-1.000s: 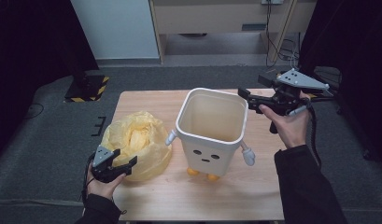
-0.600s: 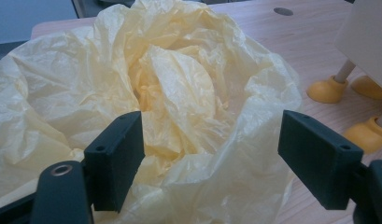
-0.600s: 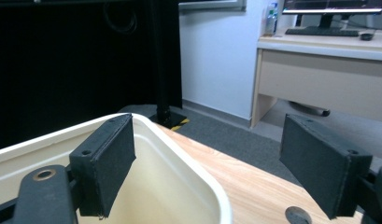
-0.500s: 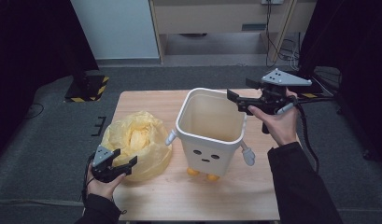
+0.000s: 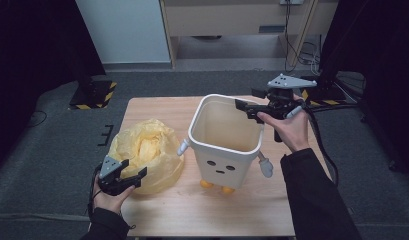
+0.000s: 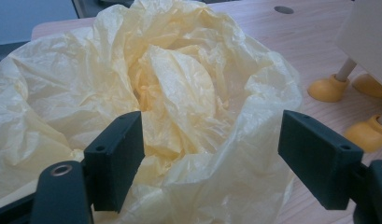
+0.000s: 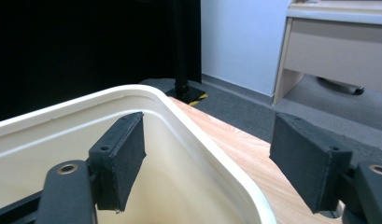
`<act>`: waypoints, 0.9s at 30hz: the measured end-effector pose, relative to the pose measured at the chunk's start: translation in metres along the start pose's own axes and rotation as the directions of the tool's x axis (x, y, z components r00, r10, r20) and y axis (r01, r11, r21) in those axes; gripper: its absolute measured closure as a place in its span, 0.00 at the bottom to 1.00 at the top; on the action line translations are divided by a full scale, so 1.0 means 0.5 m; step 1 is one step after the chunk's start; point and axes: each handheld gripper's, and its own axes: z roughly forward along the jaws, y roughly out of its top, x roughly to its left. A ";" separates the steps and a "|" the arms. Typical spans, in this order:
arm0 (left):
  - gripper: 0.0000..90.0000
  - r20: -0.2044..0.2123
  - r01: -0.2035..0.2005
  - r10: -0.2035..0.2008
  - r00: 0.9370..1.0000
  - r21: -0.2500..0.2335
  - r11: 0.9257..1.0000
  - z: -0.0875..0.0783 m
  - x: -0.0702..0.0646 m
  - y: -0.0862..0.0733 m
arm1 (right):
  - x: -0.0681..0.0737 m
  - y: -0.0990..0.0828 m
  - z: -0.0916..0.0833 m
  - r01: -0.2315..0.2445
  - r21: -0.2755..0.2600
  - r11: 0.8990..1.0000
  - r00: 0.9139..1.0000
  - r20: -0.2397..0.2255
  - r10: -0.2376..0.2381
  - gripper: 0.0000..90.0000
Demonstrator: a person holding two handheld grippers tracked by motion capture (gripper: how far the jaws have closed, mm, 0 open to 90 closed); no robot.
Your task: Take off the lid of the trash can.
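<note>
A white bin [image 5: 224, 150] with a drawn face, small arms and orange feet stands in the middle of the wooden table [image 5: 162, 107]. To its left lies a crumpled yellow plastic bag [image 5: 144, 150]. My left gripper [image 5: 133, 168] is open at the bag's near edge. In the left gripper view the bag [image 6: 179, 93] bulges between and beyond the spread jaws of that gripper [image 6: 212, 158]. My right gripper [image 5: 246, 103] is open at the bin's far right rim. In the right gripper view the rim [image 7: 188, 126] runs between the jaws of that gripper [image 7: 207, 158], one inside the bin, one outside.
The bin's orange feet [image 6: 326, 88] stand on the table just right of the bag. A pale cabinet [image 5: 232, 20] and cables lie on the grey floor beyond the table. A black stand with a striped base [image 5: 89, 95] is at the far left.
My right gripper has moved left and slightly toward the bin, so its jaws now straddle the rim. The left gripper and the bag have stayed put.
</note>
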 end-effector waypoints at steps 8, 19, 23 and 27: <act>0.24 0.001 -0.004 0.004 1.000 0.001 1.000 0.000 -0.001 0.000 | -0.006 -0.005 0.026 0.013 0.063 0.998 1.000 -0.022 -0.012 0.39; 0.24 0.001 -0.005 0.005 1.000 0.003 1.000 0.001 -0.001 0.000 | -0.029 -0.027 0.040 -0.027 0.121 0.992 0.998 -0.049 0.033 0.64; 0.24 0.001 -0.005 0.005 1.000 0.004 1.000 0.001 -0.002 0.000 | -0.029 -0.027 0.039 -0.025 0.108 0.994 0.999 -0.039 0.029 0.69; 0.24 0.002 -0.005 0.005 1.000 0.003 1.000 0.001 -0.001 0.000 | -0.030 -0.027 0.040 -0.020 0.105 0.994 0.999 -0.044 0.025 0.70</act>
